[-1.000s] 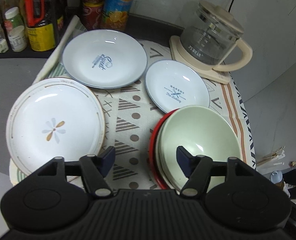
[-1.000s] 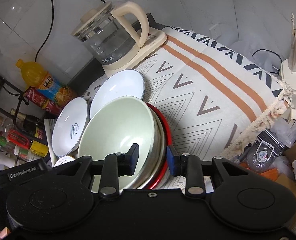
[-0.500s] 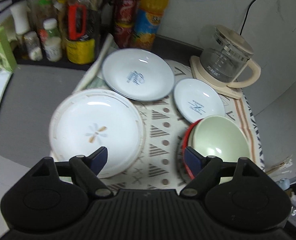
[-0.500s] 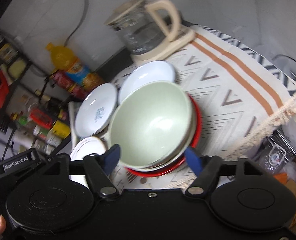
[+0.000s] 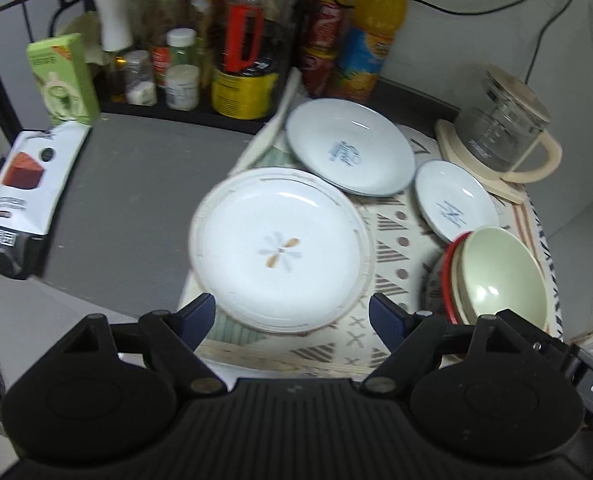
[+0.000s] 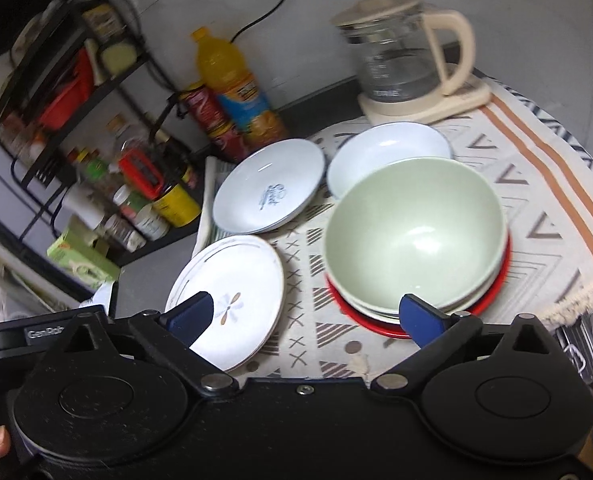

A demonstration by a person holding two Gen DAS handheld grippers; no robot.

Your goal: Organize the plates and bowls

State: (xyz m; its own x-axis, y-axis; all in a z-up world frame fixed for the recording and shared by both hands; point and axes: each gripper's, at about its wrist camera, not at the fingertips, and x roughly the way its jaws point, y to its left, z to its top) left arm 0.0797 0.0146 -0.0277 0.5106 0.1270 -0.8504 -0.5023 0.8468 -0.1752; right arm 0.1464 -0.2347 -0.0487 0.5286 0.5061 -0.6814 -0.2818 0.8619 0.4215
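A white flower plate point(image 5: 280, 248) lies on the patterned cloth point(image 5: 392, 236), just ahead of my left gripper point(image 5: 292, 316), which is open and holds nothing. Behind it sit a large blue-rimmed plate point(image 5: 348, 148) and a smaller one point(image 5: 454, 204). At the right a green bowl point(image 5: 500, 276) tops a stack on a red plate point(image 5: 447, 268). My right gripper point(image 6: 308, 312) hovers before the green bowl point(image 6: 412, 240) and the flower plate point(image 6: 232, 300). Its jaws are opening, with nothing between them.
A glass kettle point(image 5: 500, 136) on a cream base stands at the back right. Bottles, jars and cans point(image 5: 240, 60) crowd a rack at the back left. A boxed packet point(image 5: 20, 196) lies on the grey counter point(image 5: 144, 184). The cloth's fringed edge point(image 6: 576, 292) hangs at the right.
Both grippers have drawn back and up from the dishes. The right jaws spread wide from around the stack's rim. The left jaws widened and swung from the stack toward the flower plate.
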